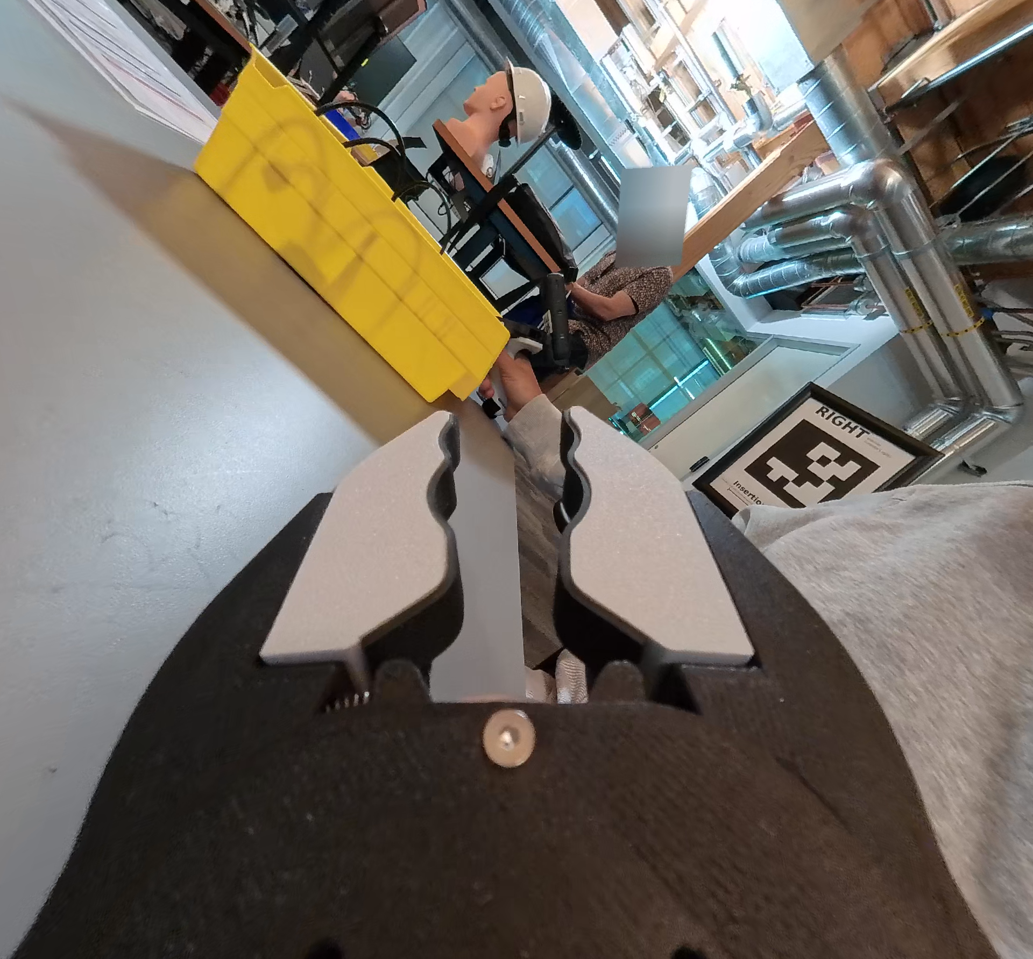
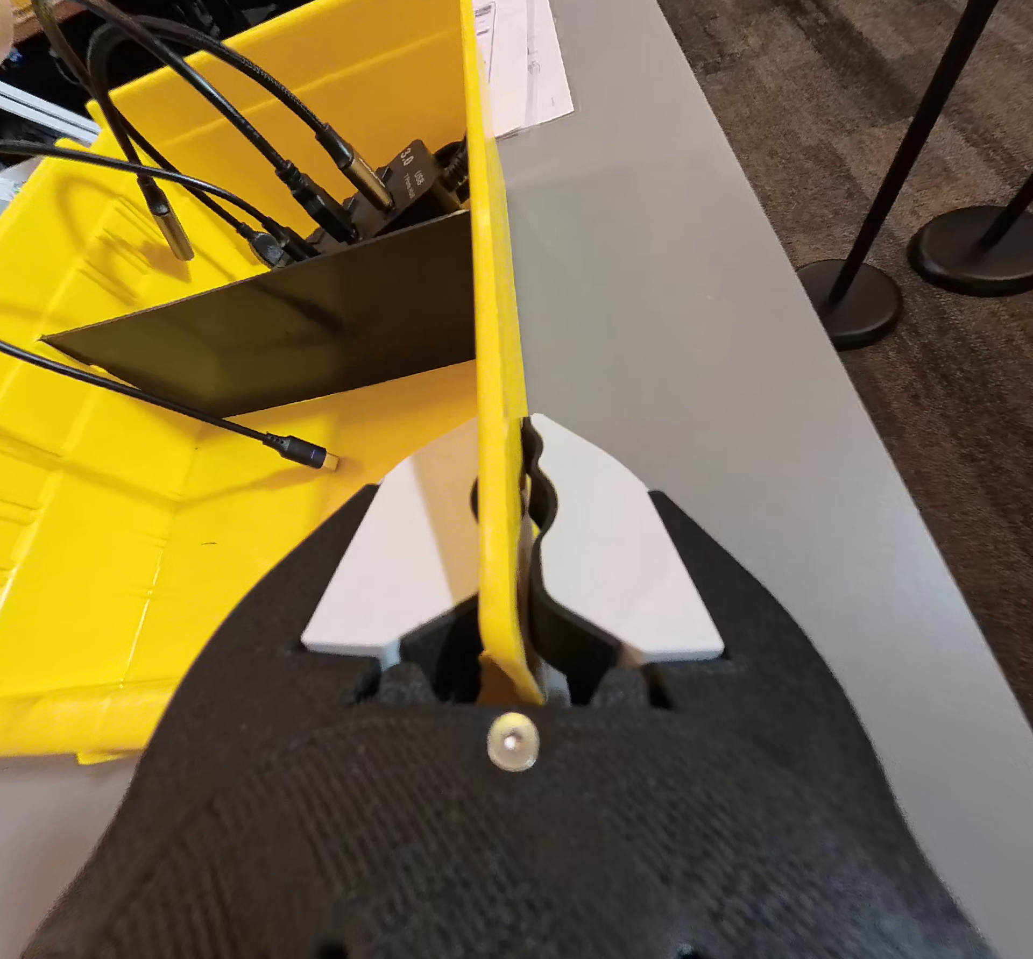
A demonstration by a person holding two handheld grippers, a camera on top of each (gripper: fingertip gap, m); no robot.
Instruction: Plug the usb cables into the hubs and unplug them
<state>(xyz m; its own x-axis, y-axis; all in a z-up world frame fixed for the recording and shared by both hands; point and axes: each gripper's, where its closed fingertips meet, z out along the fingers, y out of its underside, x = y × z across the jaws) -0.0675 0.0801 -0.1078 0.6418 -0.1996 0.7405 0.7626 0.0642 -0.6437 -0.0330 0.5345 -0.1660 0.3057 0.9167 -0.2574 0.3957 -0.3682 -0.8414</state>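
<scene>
Your right gripper (image 2: 506,490) pinches the side wall of the yellow plastic bin (image 2: 492,261) on the grey table (image 2: 643,317). Behind its black divider (image 2: 290,328) sits the black USB hub (image 2: 402,189) with black cables (image 2: 268,150) plugged in; one loose cable plug (image 2: 304,454) lies in the near compartment. Your left gripper (image 1: 508,463) hovers over the table edge, fingers spread and holding nothing.

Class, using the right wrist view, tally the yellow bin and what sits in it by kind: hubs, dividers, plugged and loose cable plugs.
Yellow bin: 1
Hub: 1
Black divider: 1
Cable plugs at the hub: 3
Loose cable plugs: 2
Total: 8
</scene>
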